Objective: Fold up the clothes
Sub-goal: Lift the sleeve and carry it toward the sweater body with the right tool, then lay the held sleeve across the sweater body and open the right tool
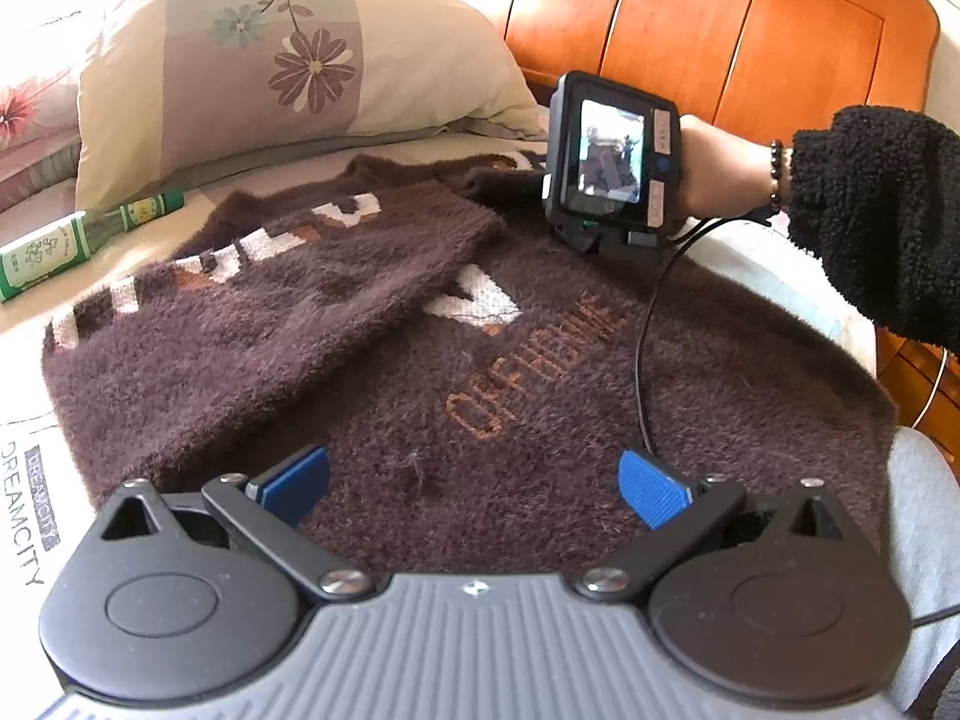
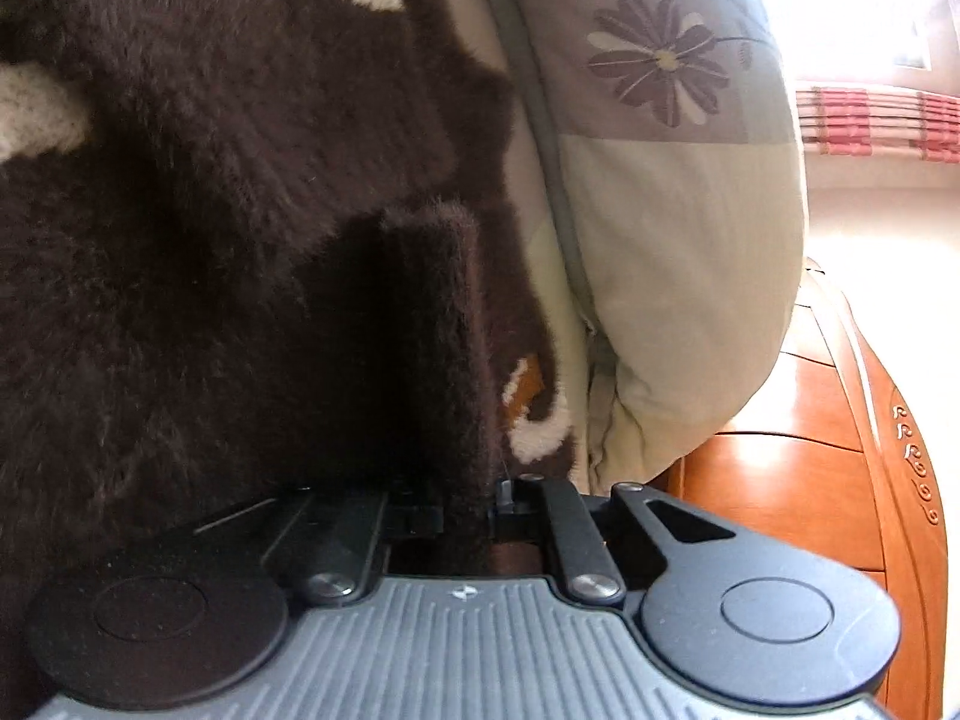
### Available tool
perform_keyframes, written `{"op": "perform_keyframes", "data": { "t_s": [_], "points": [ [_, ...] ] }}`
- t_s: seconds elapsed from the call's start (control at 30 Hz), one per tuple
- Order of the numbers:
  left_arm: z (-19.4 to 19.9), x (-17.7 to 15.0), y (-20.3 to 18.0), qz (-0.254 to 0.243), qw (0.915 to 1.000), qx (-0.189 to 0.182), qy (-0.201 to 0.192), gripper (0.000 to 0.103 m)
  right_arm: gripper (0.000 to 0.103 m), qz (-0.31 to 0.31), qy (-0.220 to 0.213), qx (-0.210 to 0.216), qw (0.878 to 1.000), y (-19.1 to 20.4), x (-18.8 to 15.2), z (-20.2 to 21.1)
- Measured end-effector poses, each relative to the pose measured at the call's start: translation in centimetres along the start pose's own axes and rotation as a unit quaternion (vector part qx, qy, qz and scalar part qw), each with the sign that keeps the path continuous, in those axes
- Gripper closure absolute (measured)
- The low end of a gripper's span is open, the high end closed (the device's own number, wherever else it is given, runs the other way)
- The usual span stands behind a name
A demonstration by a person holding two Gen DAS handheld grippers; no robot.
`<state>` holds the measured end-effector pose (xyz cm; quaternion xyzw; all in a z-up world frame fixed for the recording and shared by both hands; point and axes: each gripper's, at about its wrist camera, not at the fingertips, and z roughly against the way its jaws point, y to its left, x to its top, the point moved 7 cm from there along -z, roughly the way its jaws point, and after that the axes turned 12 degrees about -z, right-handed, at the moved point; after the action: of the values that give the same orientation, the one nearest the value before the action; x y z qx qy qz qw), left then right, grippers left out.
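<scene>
A fuzzy dark brown sweater (image 1: 480, 396) with white letters and orange stitched text lies flat on the bed. One sleeve (image 1: 288, 294) is folded across its chest. My left gripper (image 1: 474, 486) hovers open just above the sweater's near part, its blue pads (image 1: 654, 489) wide apart and holding nothing. My right gripper (image 2: 465, 510) is shut on a thick fold of the brown sweater (image 2: 420, 330) near the far edge, by the pillow. In the left wrist view its screen housing (image 1: 606, 162) hides its fingers. A hand in a black fleece sleeve (image 1: 870, 216) holds it.
A floral pillow (image 1: 270, 72) leans against the orange wooden headboard (image 1: 720, 18) just beyond the sweater. A green glass bottle (image 1: 78, 240) lies on the sheet at the left. A black cable (image 1: 645, 360) trails over the sweater's right side. A grey trouser leg (image 1: 924, 510) is at the right edge.
</scene>
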<state>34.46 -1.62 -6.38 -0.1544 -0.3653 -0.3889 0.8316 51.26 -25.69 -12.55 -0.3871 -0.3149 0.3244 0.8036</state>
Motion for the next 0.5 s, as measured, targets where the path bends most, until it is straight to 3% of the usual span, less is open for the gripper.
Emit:
{"op": "perform_keyframes", "data": {
  "t_s": [0.2,0.5],
  "points": [
    [0.9,0.4,-0.2,-0.002,0.9999,0.0,-0.012,0.001,0.089,-0.034,-0.014,0.001,0.999,-4.6,0.8,2.8],
    [2.3,0.8,0.4,0.007,0.9994,-0.005,-0.033,0.001,0.089,-0.091,-0.09,0.046,0.991,-9.2,6.2,9.3]
  ]
}}
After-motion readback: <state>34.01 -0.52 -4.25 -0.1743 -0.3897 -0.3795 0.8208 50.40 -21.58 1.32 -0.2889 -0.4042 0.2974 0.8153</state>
